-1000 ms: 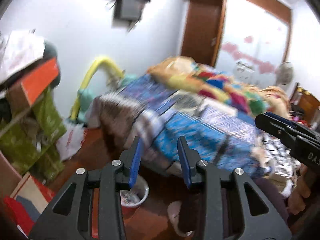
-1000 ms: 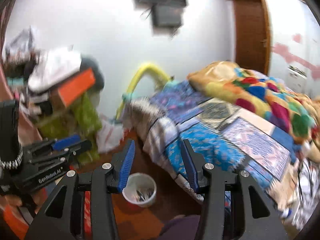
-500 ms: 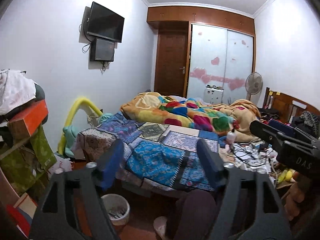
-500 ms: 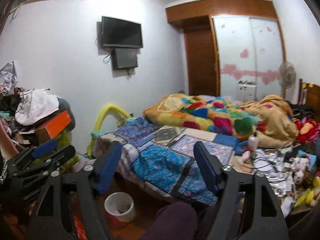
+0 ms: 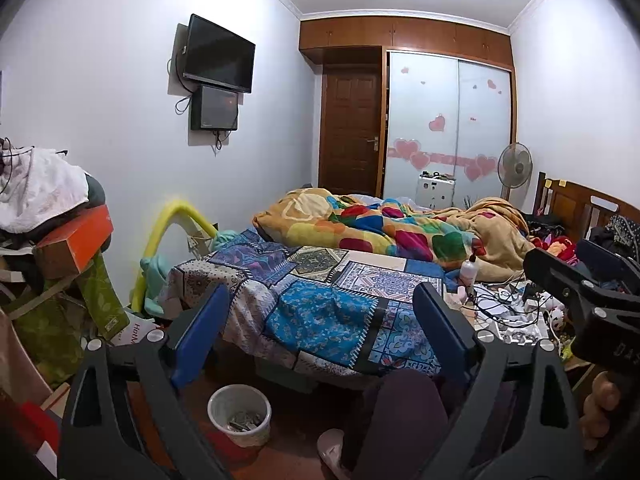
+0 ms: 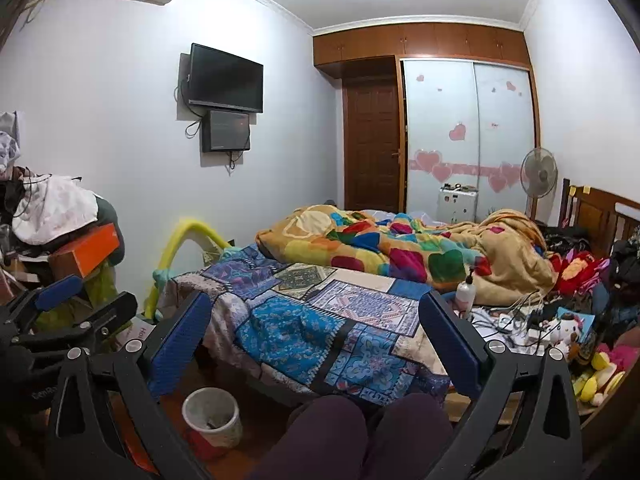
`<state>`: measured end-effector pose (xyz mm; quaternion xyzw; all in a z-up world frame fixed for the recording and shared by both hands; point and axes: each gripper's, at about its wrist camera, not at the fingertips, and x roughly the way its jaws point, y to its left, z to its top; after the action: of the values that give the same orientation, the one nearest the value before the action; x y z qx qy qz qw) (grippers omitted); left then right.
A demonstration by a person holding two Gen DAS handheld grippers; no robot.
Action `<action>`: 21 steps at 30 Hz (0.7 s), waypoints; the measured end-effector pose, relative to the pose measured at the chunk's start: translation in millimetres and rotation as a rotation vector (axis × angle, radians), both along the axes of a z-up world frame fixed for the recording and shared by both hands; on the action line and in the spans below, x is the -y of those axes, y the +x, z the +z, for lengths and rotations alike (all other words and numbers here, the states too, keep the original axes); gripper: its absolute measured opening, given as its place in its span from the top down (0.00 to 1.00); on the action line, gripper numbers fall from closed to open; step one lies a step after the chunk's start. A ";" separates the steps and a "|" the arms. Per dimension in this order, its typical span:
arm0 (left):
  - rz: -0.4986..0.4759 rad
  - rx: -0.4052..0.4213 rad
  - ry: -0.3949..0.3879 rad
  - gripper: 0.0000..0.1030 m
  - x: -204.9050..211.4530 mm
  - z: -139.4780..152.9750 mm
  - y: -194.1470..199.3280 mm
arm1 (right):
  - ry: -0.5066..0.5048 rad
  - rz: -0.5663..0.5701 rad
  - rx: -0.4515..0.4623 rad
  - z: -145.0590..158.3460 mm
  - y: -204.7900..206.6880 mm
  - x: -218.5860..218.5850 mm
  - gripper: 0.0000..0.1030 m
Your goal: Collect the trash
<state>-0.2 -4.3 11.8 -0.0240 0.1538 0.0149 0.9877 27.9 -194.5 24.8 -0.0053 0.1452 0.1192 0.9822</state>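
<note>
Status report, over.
Both tools, left and right, opening, nothing between them. Bin on floor by bed, some trash inside. Knees low in view.

**Bedroom count**

One white waste bin (image 5: pixel 239 414) sits at the lower left of the frame. One bed (image 5: pixel 320 312) fills the centre, with one multicoloured blanket (image 5: pixel 384 228) and one white bottle (image 5: pixel 469 270) on it. Two dark screens (image 5: pixel 218 60) hang at upper left. One standing fan (image 5: pixel 515 165), one brown door (image 5: pixel 348 128), two sliding wardrobe panels (image 5: pixel 448 120), and one orange box (image 5: pixel 78 242) at left.
</note>
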 end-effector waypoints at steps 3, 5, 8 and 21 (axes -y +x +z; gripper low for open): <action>0.004 -0.010 -0.008 0.09 -1.1 -2.8 1.9 | 0.001 0.005 -0.006 -2.9 -2.4 1.6 0.00; 0.003 -0.020 -0.015 0.09 -2.1 -4.1 3.1 | 0.002 0.005 -0.009 -3.8 -2.6 2.4 0.00; 0.006 -0.026 -0.024 0.09 -4.3 -5.1 2.7 | 0.011 0.008 -0.017 -5.3 -3.0 4.6 0.00; 0.021 -0.028 -0.040 0.06 -4.9 -6.5 0.3 | 0.010 0.019 -0.038 -6.0 -3.1 5.5 0.00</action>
<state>0.0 0.6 5.3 -0.0450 0.1679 0.0228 0.9845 24.7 -200.0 18.9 0.0007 0.1632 0.1296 0.9780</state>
